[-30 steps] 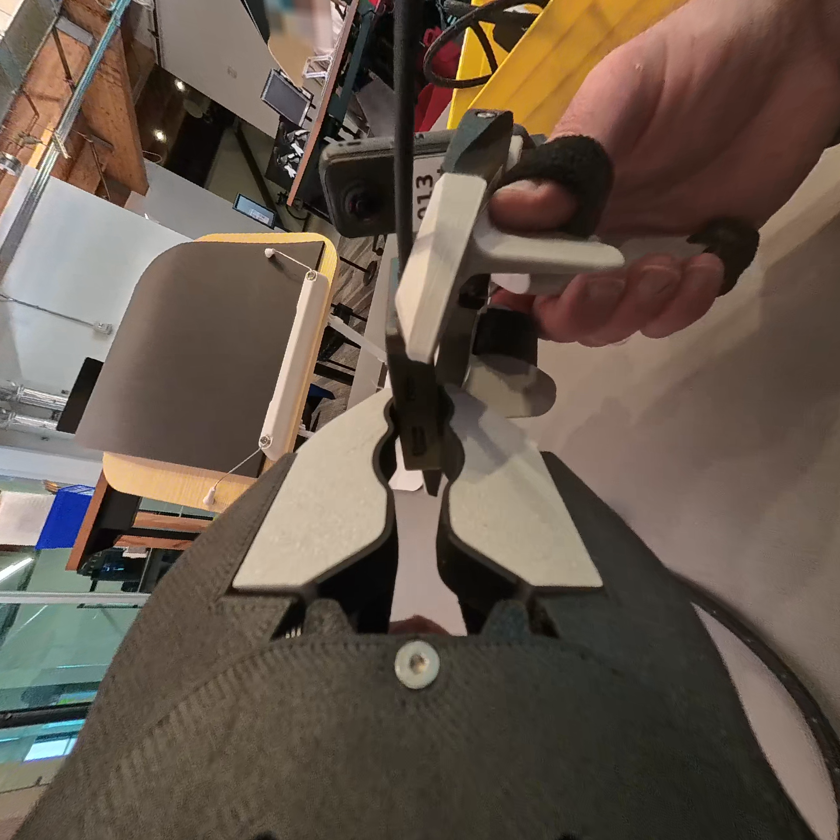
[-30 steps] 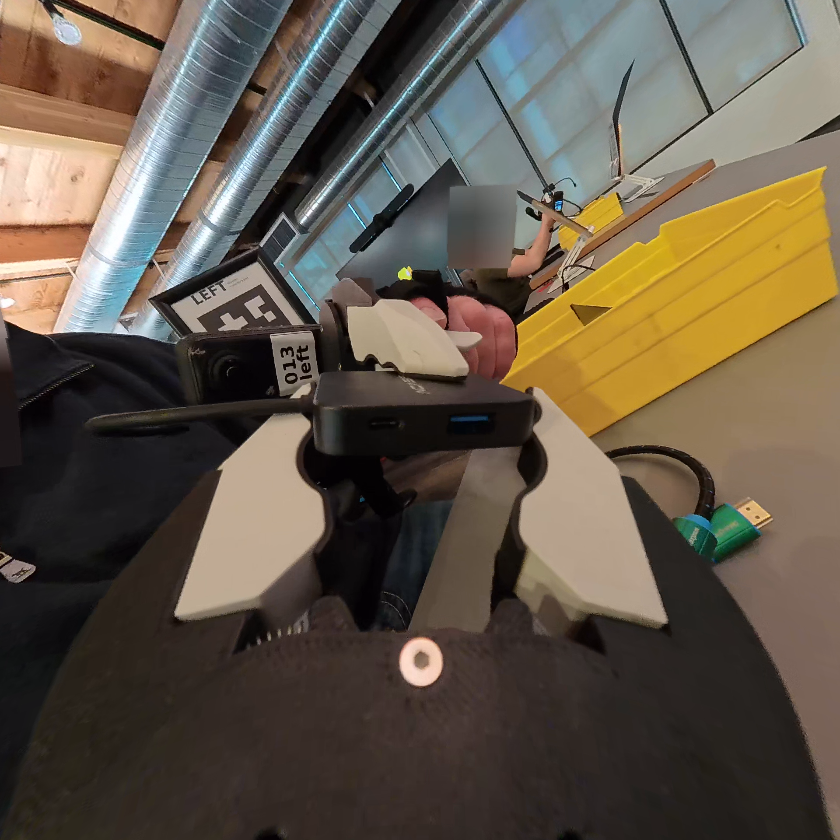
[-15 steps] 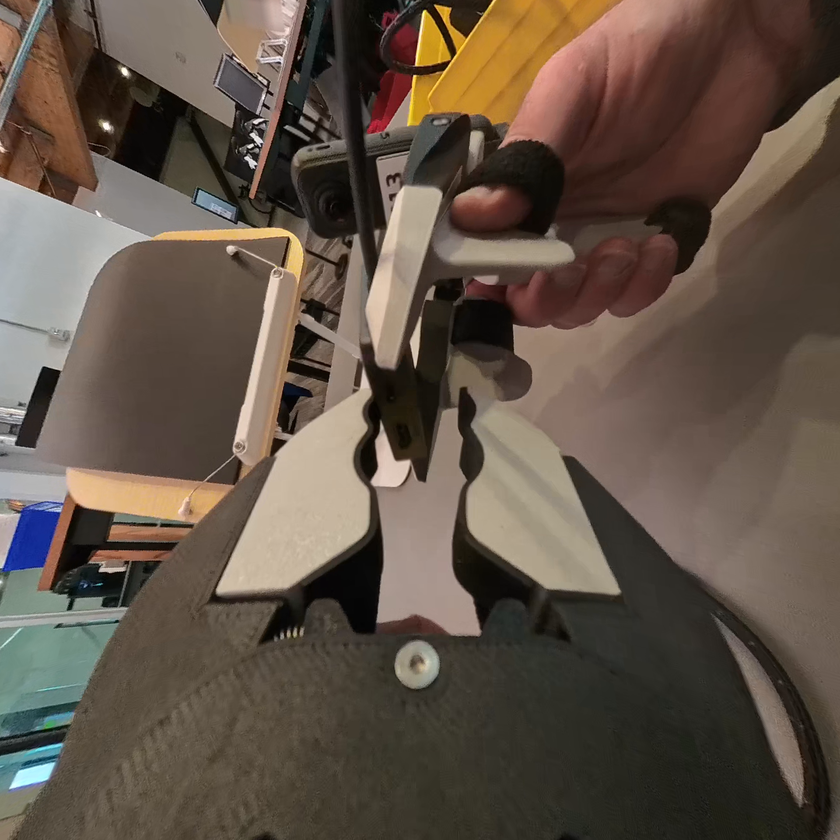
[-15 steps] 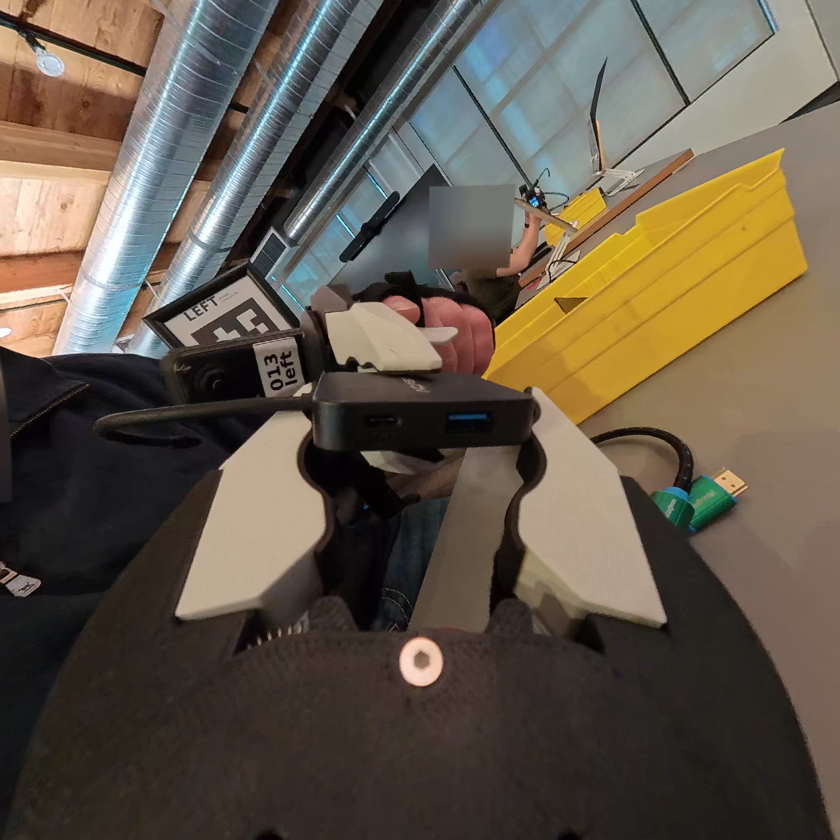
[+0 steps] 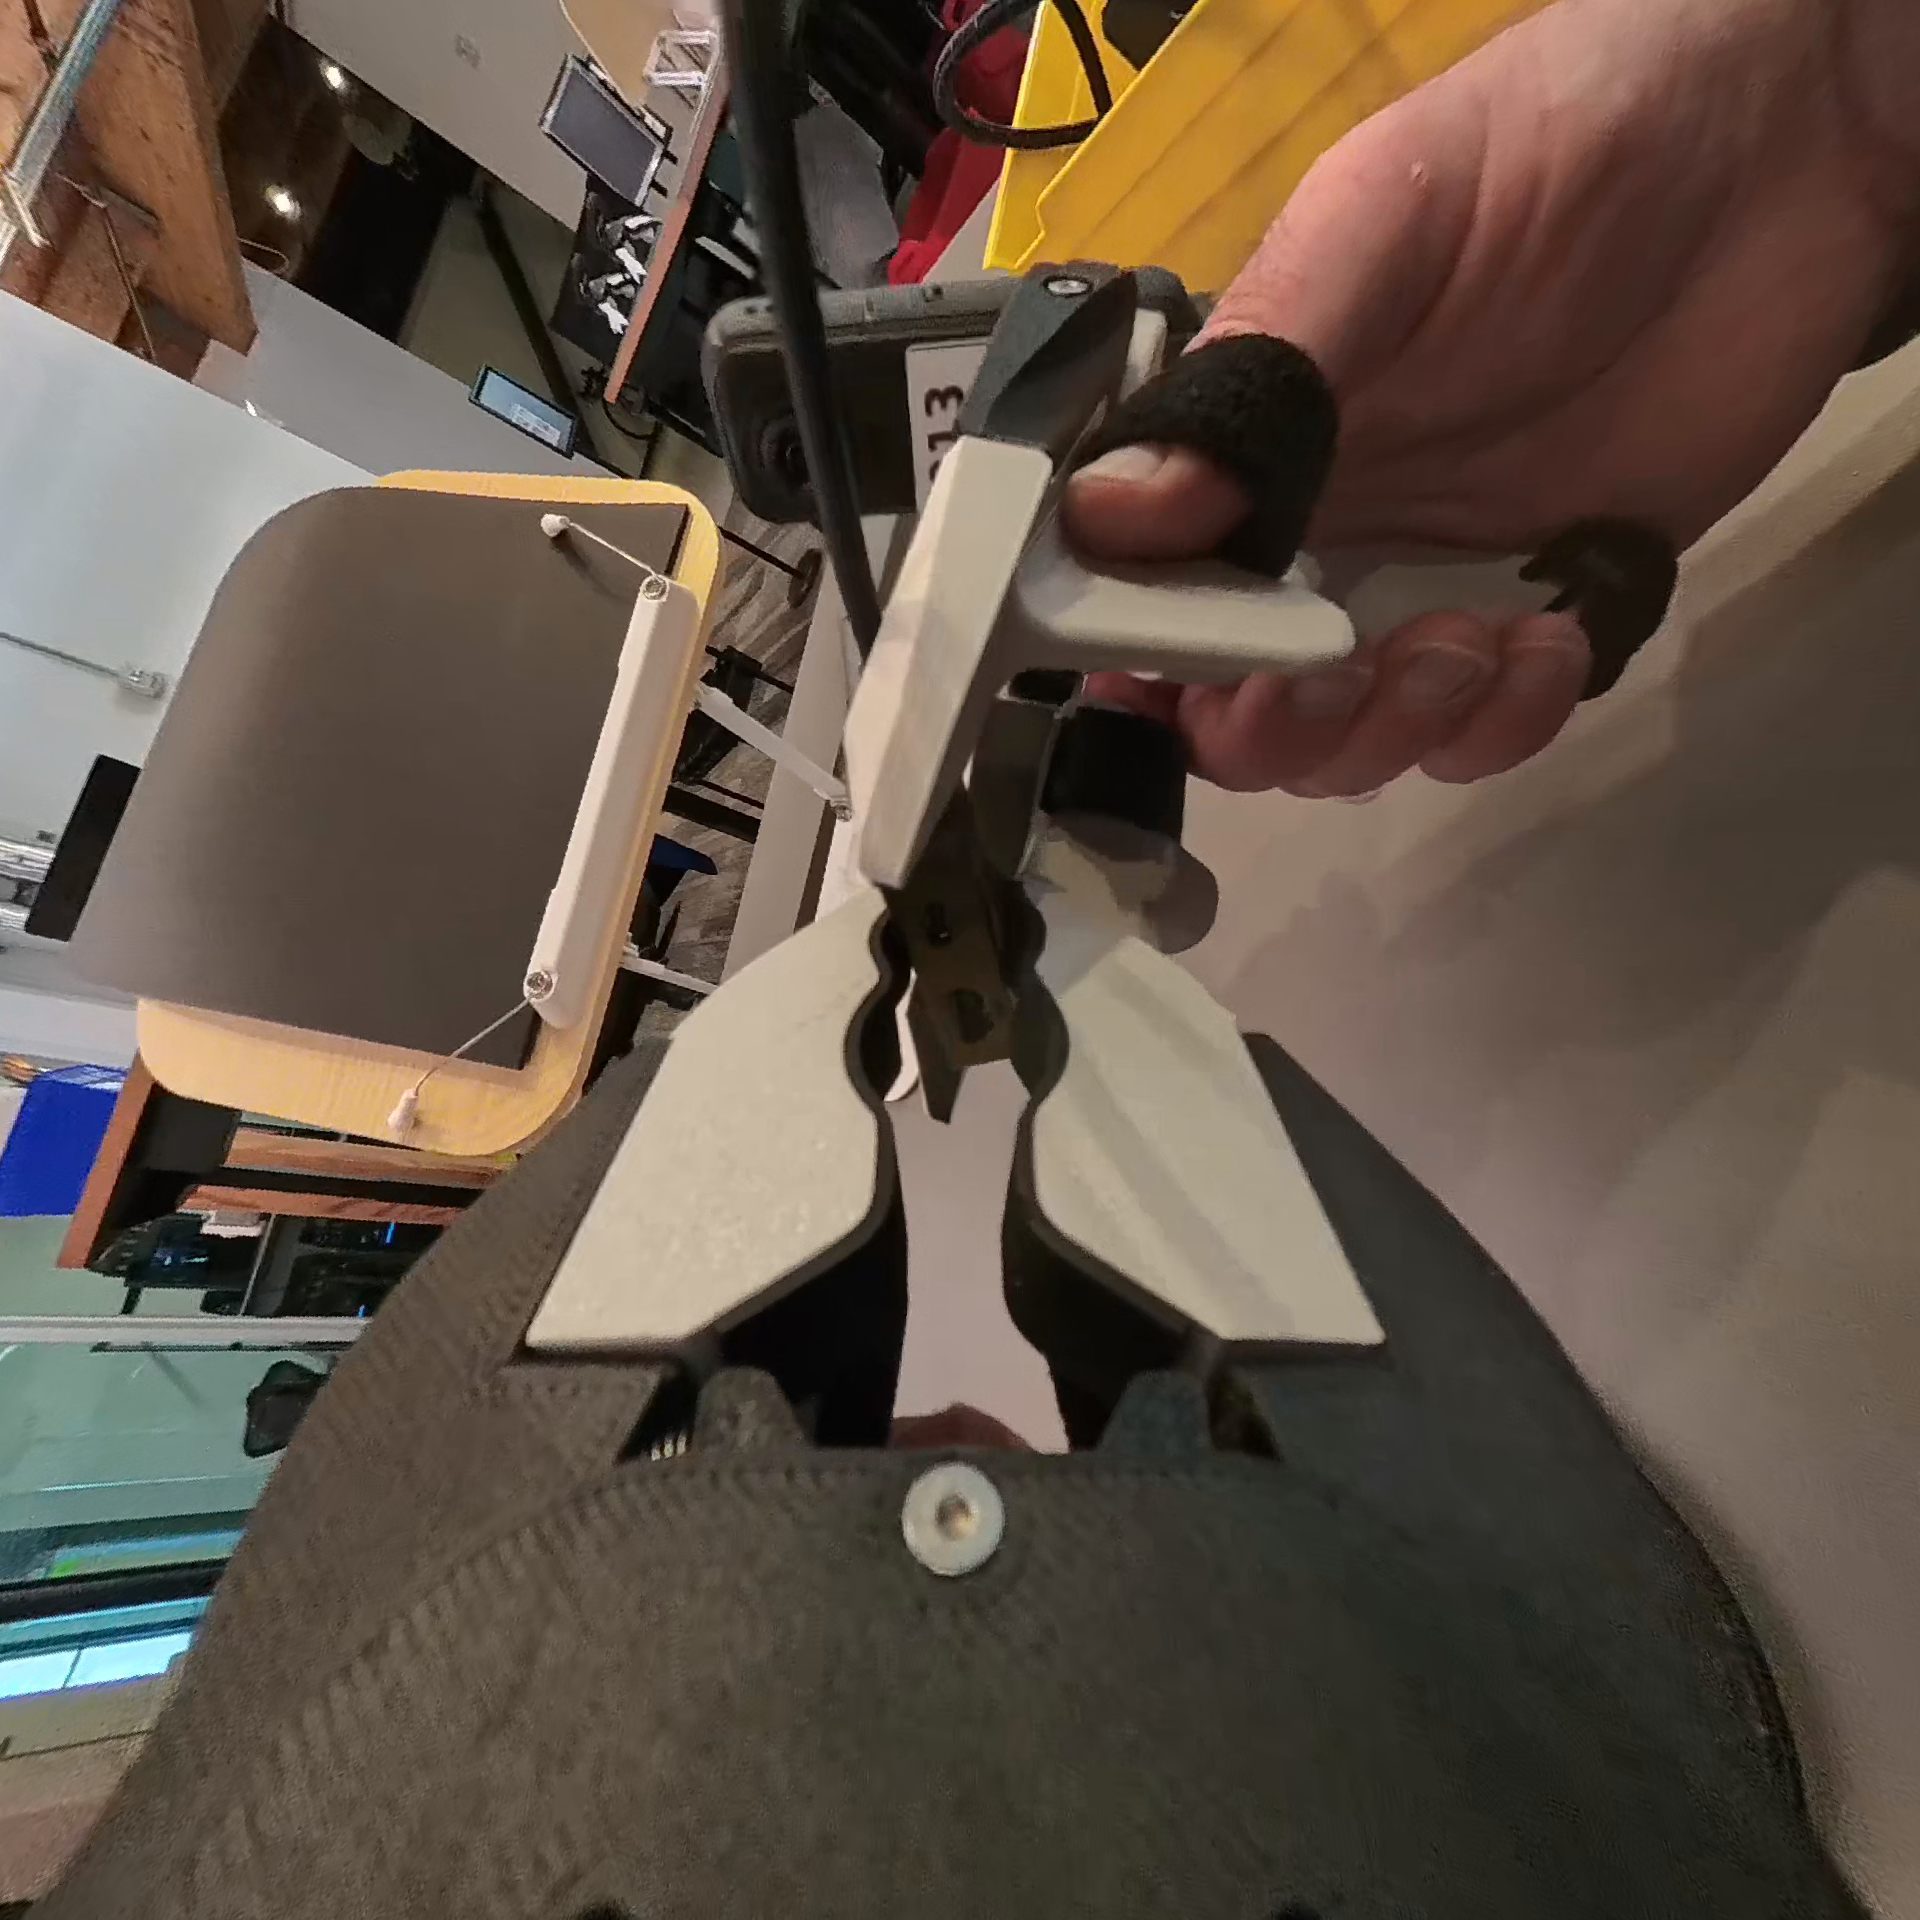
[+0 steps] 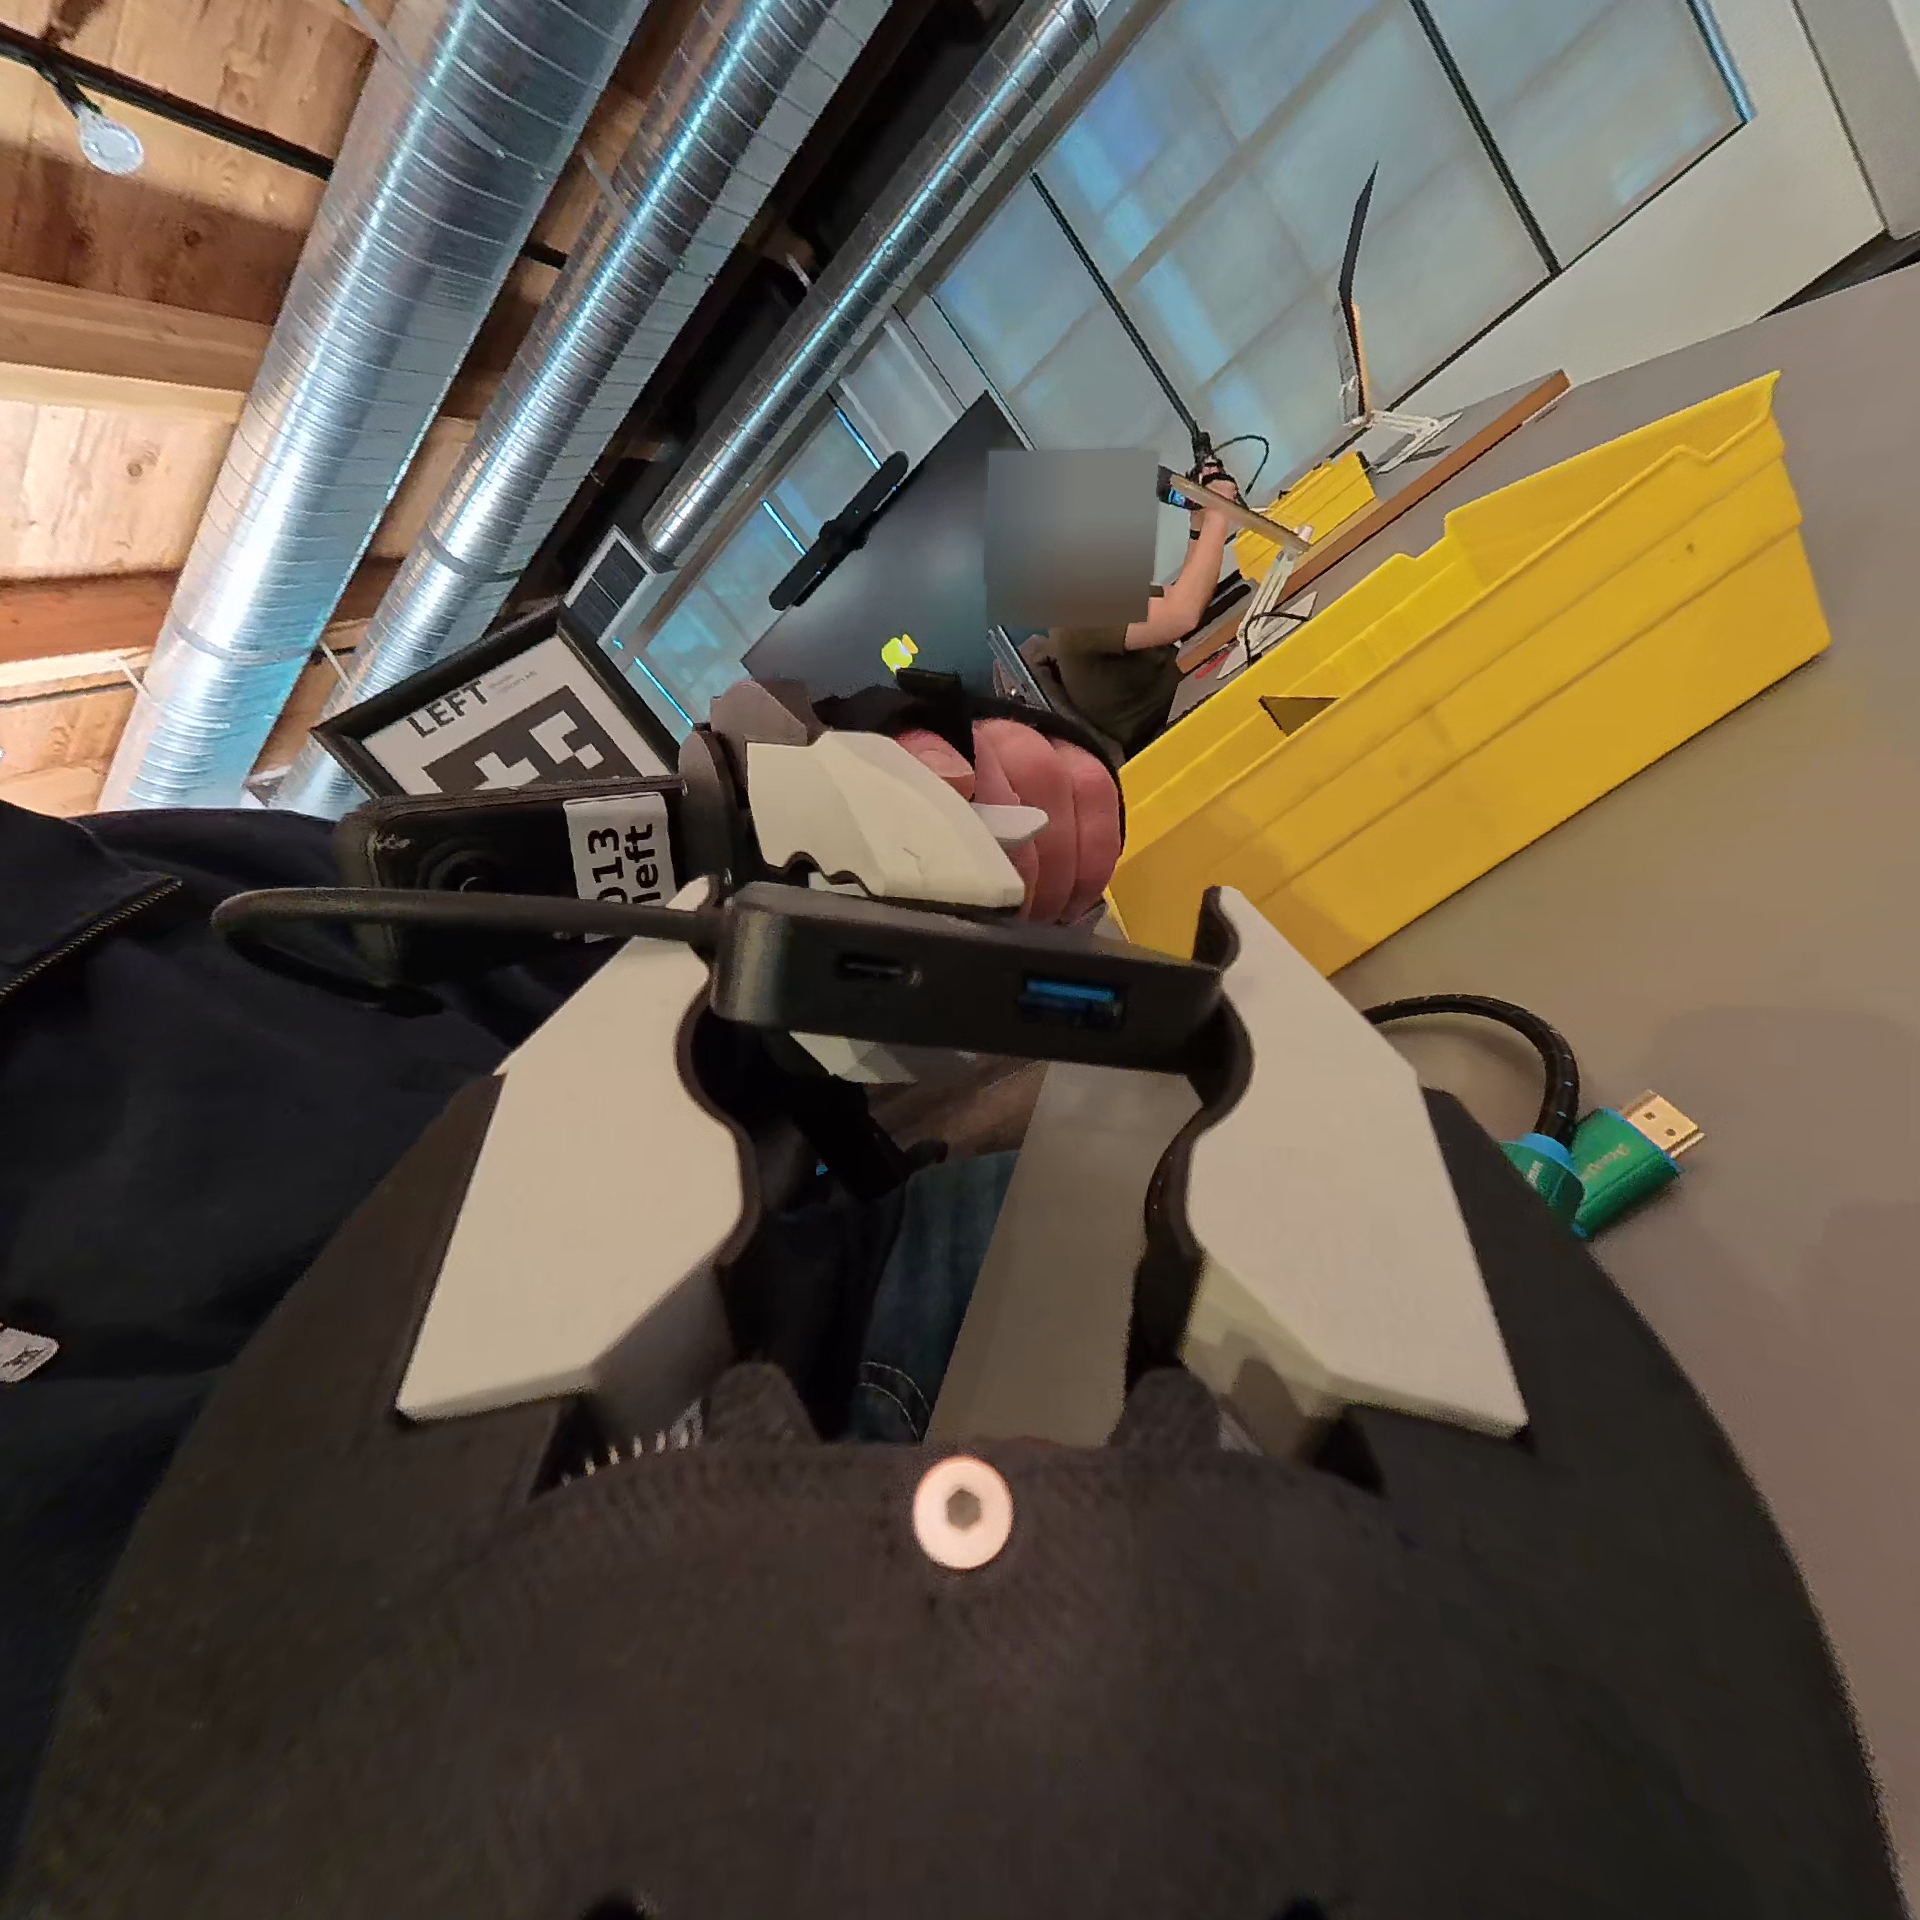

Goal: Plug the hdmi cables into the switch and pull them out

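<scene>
We see switch (image 6: 966, 992) gripped across right gripper (image 6: 966, 997) jaws; left gripper (image 5: 961, 997) jaws pinch its edge too. Green HDMI plug (image 6: 1600, 1164) loose on bench (image 6: 1766, 1351).

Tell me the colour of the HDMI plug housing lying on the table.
Green HDMI plug, with a gold metal tip; the right wrist view shows it best.

We see a yellow bin (image 6: 1475, 707) on the grey table (image 6: 1714, 1039) to the right, and silver ducts (image 6: 436, 343) under a wooden ceiling (image 6: 94, 499) at the far left. In the left wrist view a dark board on a wooden stand (image 5: 384, 790) stands to the left, with a small monitor (image 5: 601, 114) far beyond it.
</scene>
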